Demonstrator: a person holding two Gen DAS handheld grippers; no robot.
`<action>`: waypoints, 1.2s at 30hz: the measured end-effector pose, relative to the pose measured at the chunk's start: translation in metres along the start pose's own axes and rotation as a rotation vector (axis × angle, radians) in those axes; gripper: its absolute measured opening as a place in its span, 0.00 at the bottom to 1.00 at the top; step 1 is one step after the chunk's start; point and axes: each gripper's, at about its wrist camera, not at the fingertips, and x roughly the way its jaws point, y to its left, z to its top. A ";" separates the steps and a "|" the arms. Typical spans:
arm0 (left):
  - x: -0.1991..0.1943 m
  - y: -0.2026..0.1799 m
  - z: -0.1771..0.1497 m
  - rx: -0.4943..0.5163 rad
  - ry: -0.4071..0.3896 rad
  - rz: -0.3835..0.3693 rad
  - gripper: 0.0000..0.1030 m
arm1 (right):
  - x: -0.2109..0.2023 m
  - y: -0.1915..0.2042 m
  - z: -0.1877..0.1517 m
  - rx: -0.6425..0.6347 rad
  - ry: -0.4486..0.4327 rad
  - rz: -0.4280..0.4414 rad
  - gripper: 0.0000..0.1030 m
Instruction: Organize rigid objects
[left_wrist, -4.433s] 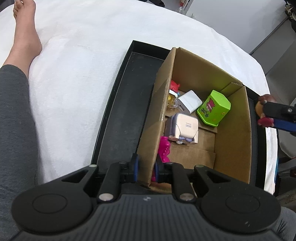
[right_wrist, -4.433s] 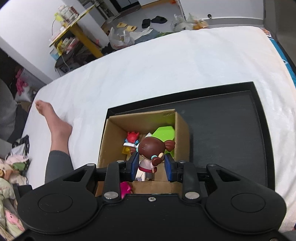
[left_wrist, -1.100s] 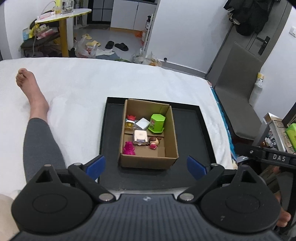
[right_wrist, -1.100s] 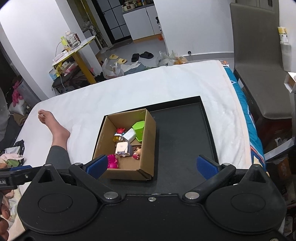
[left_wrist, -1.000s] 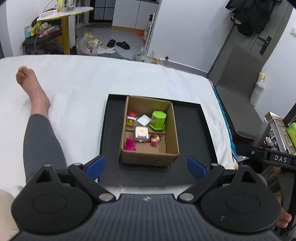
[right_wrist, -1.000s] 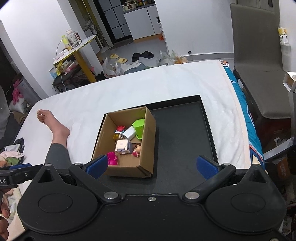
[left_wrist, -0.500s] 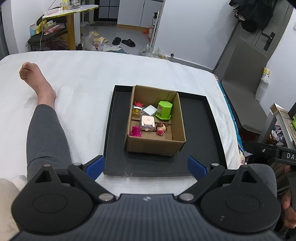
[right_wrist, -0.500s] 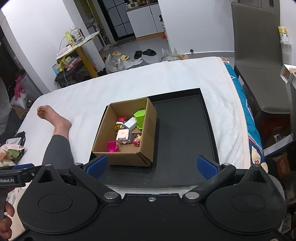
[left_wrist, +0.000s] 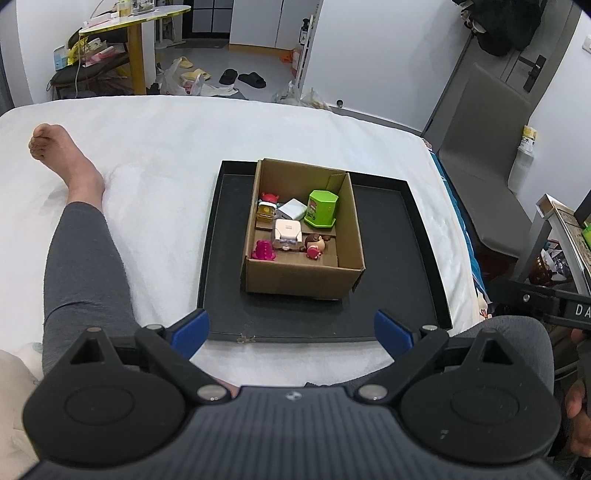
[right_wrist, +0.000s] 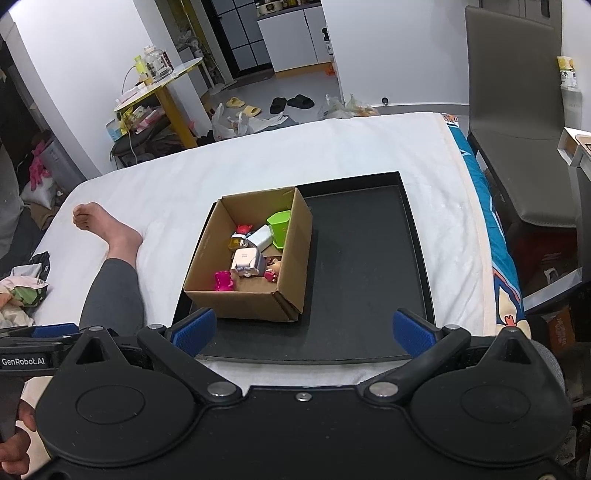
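Observation:
An open cardboard box (left_wrist: 301, 278) (right_wrist: 243, 301) stands on a black tray (left_wrist: 399, 258) (right_wrist: 362, 266) on the white bed. Inside lie a green container (left_wrist: 320, 208) (right_wrist: 279, 223), a white block (left_wrist: 292, 209) (right_wrist: 261, 235), a pale robot-like toy (left_wrist: 286, 233) (right_wrist: 246, 261), a pink figure (left_wrist: 263, 250) (right_wrist: 223, 280), a red-topped yellow toy (left_wrist: 266, 205) (right_wrist: 240, 234) and a brown-haired doll (left_wrist: 316, 245) (right_wrist: 272, 269). My left gripper (left_wrist: 291, 328) and right gripper (right_wrist: 302, 331) hang wide open near the tray's front edge, well back from the box, holding nothing.
A person's grey-clad leg (left_wrist: 83, 258) and bare foot (right_wrist: 107, 225) lie on the bed left of the tray. A grey chair (right_wrist: 517, 122) stands past the bed's right edge. A yellow-legged table (left_wrist: 136, 44), bags and slippers sit on the floor beyond.
Both grippers have drawn back and up from the box. The right gripper let go of the brown-haired doll, which now lies in the box; the left gripper released the box wall. Both stand open.

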 end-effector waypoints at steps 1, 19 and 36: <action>0.000 -0.001 0.000 0.003 0.000 0.000 0.92 | 0.000 0.000 0.000 0.001 0.001 0.001 1.00; 0.004 -0.012 0.003 0.029 -0.001 -0.020 0.93 | -0.001 -0.002 0.000 0.000 0.006 -0.007 1.00; 0.015 -0.021 0.003 0.042 0.016 -0.037 0.93 | 0.000 -0.011 -0.002 0.014 0.015 -0.017 1.00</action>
